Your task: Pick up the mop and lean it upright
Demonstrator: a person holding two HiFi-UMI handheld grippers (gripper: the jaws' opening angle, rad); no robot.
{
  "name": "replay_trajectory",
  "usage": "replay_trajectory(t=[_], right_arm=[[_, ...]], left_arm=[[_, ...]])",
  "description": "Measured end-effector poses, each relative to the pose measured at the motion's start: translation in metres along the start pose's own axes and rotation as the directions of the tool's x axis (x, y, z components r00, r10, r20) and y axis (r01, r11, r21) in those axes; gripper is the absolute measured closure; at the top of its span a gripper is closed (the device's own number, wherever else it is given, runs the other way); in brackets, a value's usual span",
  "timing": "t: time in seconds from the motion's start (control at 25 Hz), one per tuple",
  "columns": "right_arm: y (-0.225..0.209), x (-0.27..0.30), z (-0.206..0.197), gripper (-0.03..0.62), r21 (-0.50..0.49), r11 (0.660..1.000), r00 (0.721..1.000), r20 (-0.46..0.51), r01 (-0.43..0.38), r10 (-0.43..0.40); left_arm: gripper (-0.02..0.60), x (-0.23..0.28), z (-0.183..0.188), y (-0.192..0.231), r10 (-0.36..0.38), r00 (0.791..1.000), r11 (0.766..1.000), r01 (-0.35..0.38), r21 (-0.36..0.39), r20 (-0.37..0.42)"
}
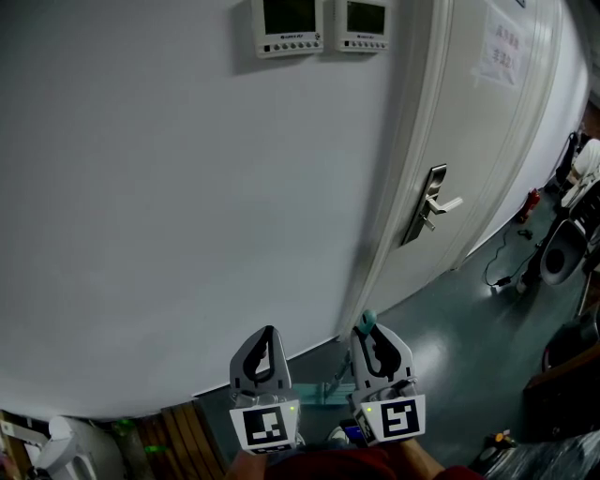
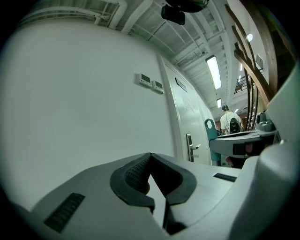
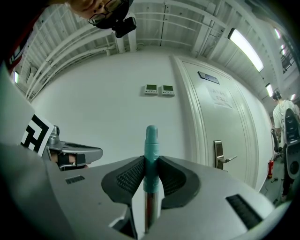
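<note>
The mop's handle point(image 3: 151, 145) is a metal pole with a teal cap, standing upright in front of the white wall. My right gripper point(image 3: 151, 163) is shut on it just below the cap, both pads pressing the teal sleeve. From the head view, the teal tip point(image 1: 367, 322) pokes up above the right gripper point(image 1: 380, 349). A pale green part low between the grippers point(image 1: 325, 390) may be the mop's head; it is mostly hidden. My left gripper point(image 1: 266, 358) hangs beside the right one, shut, with nothing between its pads point(image 2: 138, 172). It does not touch the handle point(image 2: 210, 127).
A white wall point(image 1: 187, 187) fills the view, with two control panels point(image 1: 289, 26) high on it. To the right is a white door point(image 1: 487, 141) with a lever handle point(image 1: 437, 202). Cables point(image 1: 506, 267) lie on the dark floor. Wooden slats point(image 1: 178, 431) sit at lower left. A person point(image 2: 230, 120) stands far off.
</note>
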State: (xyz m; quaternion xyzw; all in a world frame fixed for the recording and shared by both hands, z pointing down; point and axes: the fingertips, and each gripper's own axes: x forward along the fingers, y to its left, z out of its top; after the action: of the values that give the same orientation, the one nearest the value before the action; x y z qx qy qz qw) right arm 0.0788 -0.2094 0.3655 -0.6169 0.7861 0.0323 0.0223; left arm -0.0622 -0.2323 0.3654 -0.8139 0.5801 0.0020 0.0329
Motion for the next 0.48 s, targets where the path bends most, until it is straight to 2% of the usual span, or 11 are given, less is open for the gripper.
replay_trajectory(t=[0.16,0.32,0.48], right_arm=[[0.0011,-0.0023,-0.0002,0.491,0.002,1.0,1.0,0.004,0.0,0.0],[0.0009,-0.0032,0.0022,0.491,-0.006,1.0,1.0,0.01,0.006,-0.006],[0.0021,-0.0036,0.0044,0.491,-0.016,1.0,1.0,0.019,0.002,-0.001]], left_arm=[[0.568,-0.0019,-0.0014,0.0037,0.007,1.0,0.999,-0.007,-0.045,-0.005],[0.568,-0.0045,0.0037,0.0018,-0.005,0.999,0.999,0.007,-0.034,0.046],[0.568,-0.0055,0.0036,-0.0003,-0.01,0.999,1.0,0.011,-0.02,0.041]])
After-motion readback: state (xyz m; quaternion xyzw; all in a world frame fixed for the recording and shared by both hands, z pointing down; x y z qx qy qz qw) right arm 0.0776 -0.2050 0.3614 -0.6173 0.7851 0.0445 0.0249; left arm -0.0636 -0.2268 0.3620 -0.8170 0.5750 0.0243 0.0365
